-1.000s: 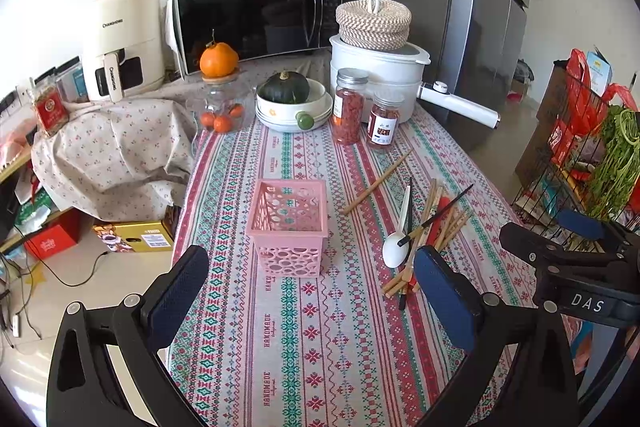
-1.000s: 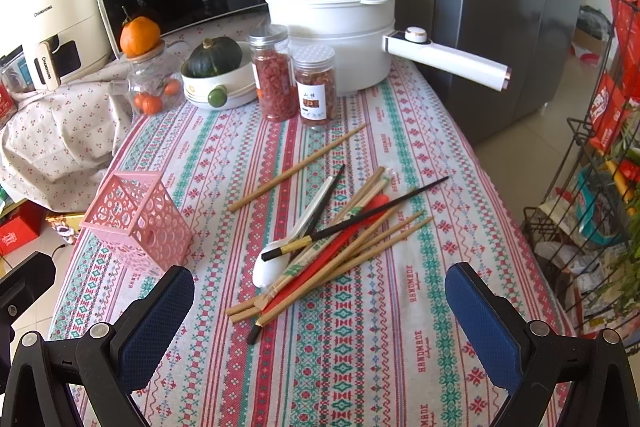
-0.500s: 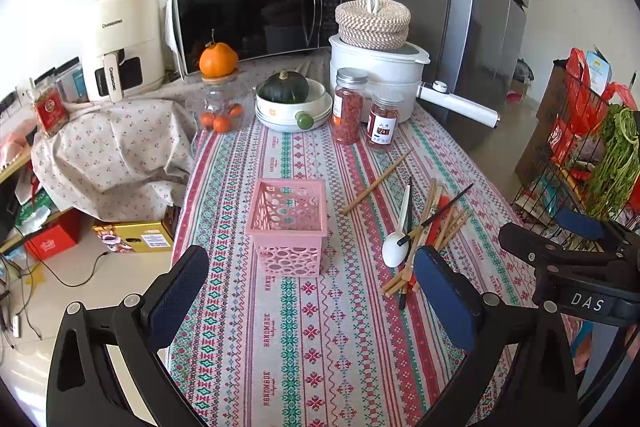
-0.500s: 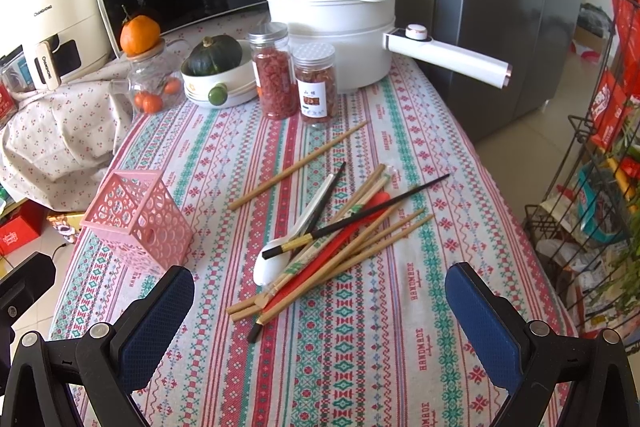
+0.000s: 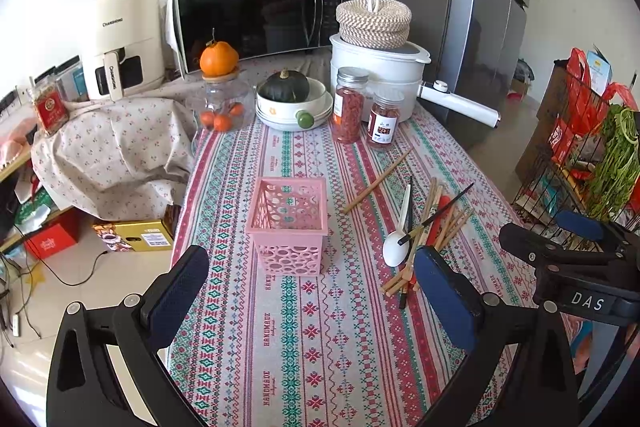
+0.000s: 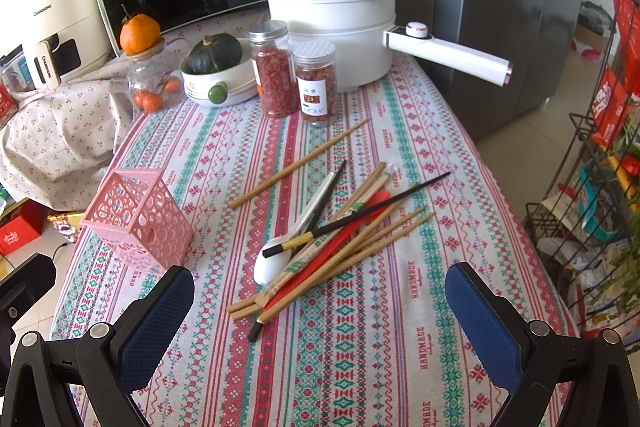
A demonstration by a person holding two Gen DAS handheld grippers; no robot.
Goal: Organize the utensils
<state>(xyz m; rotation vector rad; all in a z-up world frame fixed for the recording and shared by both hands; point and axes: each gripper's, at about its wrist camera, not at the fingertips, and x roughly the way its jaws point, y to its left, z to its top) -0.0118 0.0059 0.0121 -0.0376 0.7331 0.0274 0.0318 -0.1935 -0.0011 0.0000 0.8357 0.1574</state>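
Lying mid-frame in the right wrist view, chopsticks [image 6: 336, 239] and a white spoon [image 6: 272, 265] form a loose pile on the patterned tablecloth [image 6: 360, 367]. Left of them stands a pink basket [image 6: 140, 223]. Both the left gripper [image 5: 308, 303] and right gripper [image 6: 320, 307] hover spread wide, holding nothing.

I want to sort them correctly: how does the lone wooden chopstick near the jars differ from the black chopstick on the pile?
The lone wooden chopstick is pale brown and lies flat on the tablecloth, apart from the pile. The black chopstick is dark with a gold band and rests across the other utensils. Both point diagonally the same way.
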